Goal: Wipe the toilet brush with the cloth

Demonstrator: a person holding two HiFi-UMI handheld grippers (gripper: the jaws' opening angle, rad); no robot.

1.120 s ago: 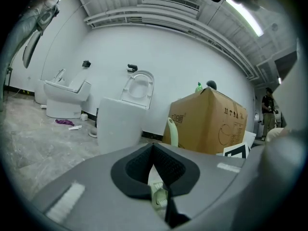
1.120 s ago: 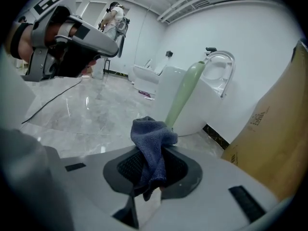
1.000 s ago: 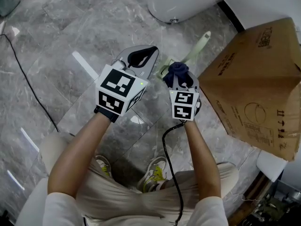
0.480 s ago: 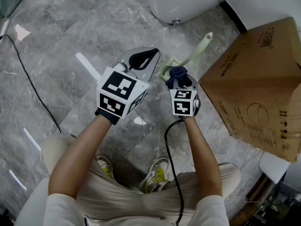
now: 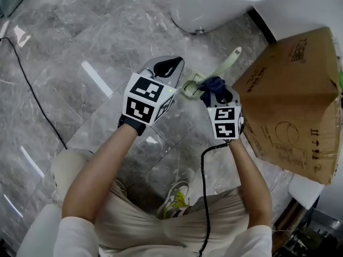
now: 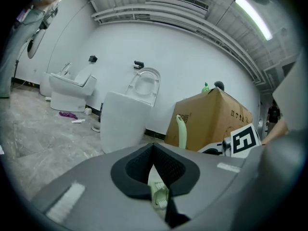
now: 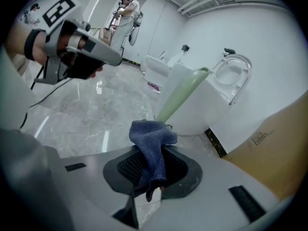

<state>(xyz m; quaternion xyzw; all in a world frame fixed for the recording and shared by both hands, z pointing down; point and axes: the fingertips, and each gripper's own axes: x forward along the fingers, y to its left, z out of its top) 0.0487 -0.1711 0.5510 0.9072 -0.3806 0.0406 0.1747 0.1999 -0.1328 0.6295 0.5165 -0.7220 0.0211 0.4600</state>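
The left gripper [image 6: 155,170] has its jaws shut tight on the near end of the pale green toilet brush [image 5: 228,62]. A short ribbed piece of that end shows pinched between the dark pads in the left gripper view. From there the brush's handle rises clear of the floor [image 5: 80,47] and slants toward the far right, its tip pointing between the white toilet [image 5: 214,4] and the cardboard box [image 5: 292,100]. The right gripper [image 7: 153,174] sits just to the right of the left one. Its jaws are closed on a dark blue cloth [image 7: 153,137], with the lower part of the cloth squeezed between the pads and the bunched upper part standing out past the jaw tips. In the right gripper view that bunched top lies against the green handle low on its length, close to the end held by the left jaws, and the handle runs on beyond the cloth toward the toilet. The box stands on the floor at the right, near the right gripper but apart from it.
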